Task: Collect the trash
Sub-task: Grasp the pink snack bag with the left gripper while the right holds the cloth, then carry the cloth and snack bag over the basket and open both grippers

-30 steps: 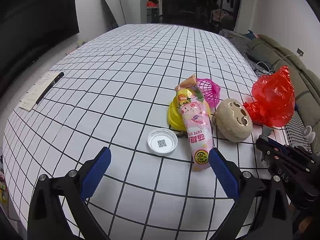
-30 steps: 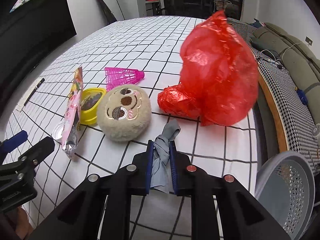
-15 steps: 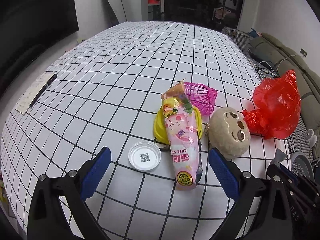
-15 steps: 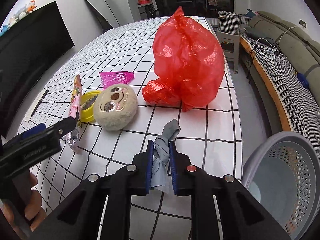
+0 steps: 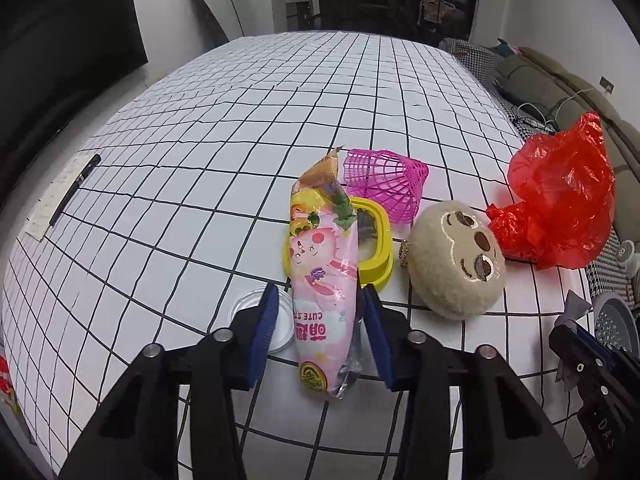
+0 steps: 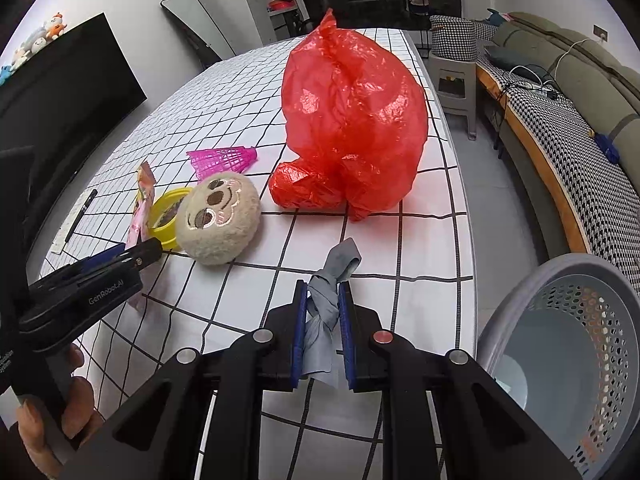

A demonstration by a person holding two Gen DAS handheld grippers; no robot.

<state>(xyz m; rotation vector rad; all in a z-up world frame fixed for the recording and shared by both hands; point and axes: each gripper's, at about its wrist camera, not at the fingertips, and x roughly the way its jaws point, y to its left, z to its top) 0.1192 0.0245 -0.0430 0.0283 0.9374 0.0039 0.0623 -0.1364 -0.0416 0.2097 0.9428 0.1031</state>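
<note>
A pink snack wrapper (image 5: 320, 264) lies on the checked table (image 5: 180, 168), propped on a yellow ring-shaped box (image 5: 378, 240). My left gripper (image 5: 320, 320) straddles the wrapper's near end. Its jaws are closing: the right pad touches the wrapper's clear edge, and a thin gap still shows at the left pad. A crumpled red plastic bag (image 6: 352, 120) sits at the table's right side. My right gripper (image 6: 323, 312) is shut on a knotted grey scrap of cloth (image 6: 340, 264), held above the table's right edge beside a grey perforated bin (image 6: 568, 344).
A round beige plush face (image 5: 456, 260) and a pink mesh cone (image 5: 384, 180) lie right of the wrapper. A white round lid (image 5: 244, 308) sits by the left pad. A pen on paper (image 5: 72, 188) lies far left. A sofa (image 6: 580, 92) runs past the table's right edge.
My left gripper slid to the right over the wrapper and its jaws went from wide apart to narrow around it. My right gripper carried the grey scrap toward the bin.
</note>
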